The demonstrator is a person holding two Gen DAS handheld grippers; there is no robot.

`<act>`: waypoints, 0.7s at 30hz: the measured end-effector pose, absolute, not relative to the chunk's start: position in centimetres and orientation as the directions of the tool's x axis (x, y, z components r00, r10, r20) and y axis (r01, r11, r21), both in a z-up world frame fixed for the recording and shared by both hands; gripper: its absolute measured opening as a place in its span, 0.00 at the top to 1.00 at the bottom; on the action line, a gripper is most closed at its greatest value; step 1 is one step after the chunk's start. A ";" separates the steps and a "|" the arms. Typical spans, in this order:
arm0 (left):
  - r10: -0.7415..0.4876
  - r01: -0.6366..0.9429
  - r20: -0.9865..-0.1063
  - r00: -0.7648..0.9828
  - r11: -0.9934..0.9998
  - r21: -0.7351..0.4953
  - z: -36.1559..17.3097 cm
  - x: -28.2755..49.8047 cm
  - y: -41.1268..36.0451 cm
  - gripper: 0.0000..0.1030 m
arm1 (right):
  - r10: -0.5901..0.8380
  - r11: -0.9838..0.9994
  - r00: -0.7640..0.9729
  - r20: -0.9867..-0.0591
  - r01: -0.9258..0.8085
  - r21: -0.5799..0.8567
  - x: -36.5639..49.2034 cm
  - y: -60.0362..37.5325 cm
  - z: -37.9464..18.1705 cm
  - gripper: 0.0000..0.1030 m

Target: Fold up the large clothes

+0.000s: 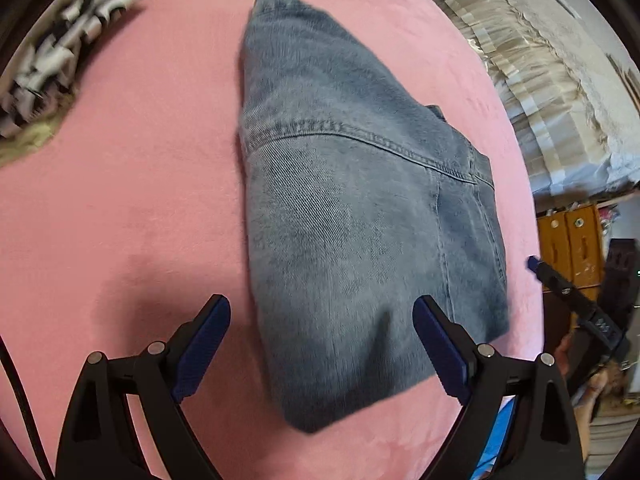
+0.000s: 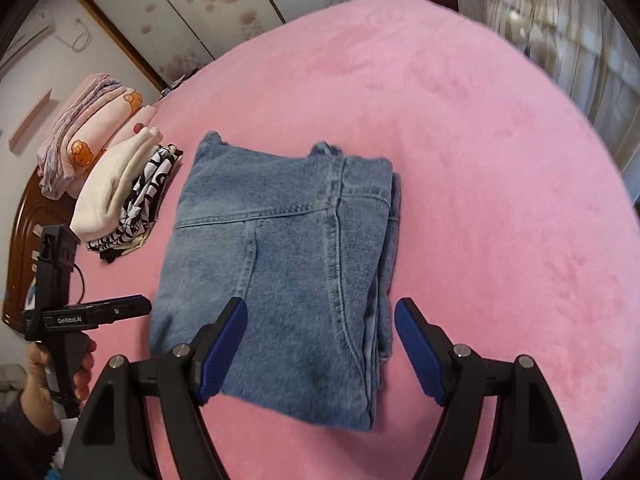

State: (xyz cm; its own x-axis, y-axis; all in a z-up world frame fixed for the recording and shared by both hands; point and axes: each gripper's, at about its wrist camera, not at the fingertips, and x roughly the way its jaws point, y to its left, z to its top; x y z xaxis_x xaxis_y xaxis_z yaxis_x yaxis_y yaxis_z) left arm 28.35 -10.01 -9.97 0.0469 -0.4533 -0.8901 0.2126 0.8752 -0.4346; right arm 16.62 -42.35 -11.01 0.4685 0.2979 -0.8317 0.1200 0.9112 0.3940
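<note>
Folded jeans (image 2: 280,280) lie just ahead of both spread, empty tools (image 1: 320,356) (image 2: 320,352), long axis running away; the right tool seems nearer.

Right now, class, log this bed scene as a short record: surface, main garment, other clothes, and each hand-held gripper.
surface: pink blanket
main garment: blue jeans, folded into a compact rectangle, lying flat
other clothes: folded stack left of the jeans, apart from them
left hand-held gripper: open, above the jeans, holding nothing
right hand-held gripper: open, above the jeans, holding nothing
</note>
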 end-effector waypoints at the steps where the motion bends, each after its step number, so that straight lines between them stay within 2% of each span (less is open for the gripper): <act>1: -0.464 0.200 -0.885 0.036 0.871 -0.449 -10.6 28.7 -10.0 0.11 | 0.318 0.903 0.453 -0.833 0.124 0.412 17.1 -42.6 -12.0 0.26; 6: -0.503 0.199 -0.864 0.016 0.848 -0.490 -12.7 29.2 -10.7 0.11 | 0.390 0.868 0.416 -0.821 0.131 0.478 18.4 -43.9 -15.7 0.26; 16: -0.570 0.198 -0.821 0.012 0.807 -0.557 -15.3 30.6 -12.0 0.10 | 0.592 0.738 0.416 -0.690 0.063 0.672 21.0 -45.4 -19.7 0.26; 21: -0.567 0.224 -0.823 0.024 0.805 -0.549 -15.8 31.2 -13.4 0.04 | 0.583 0.770 0.382 -0.717 0.022 0.638 23.4 -43.1 -20.1 0.28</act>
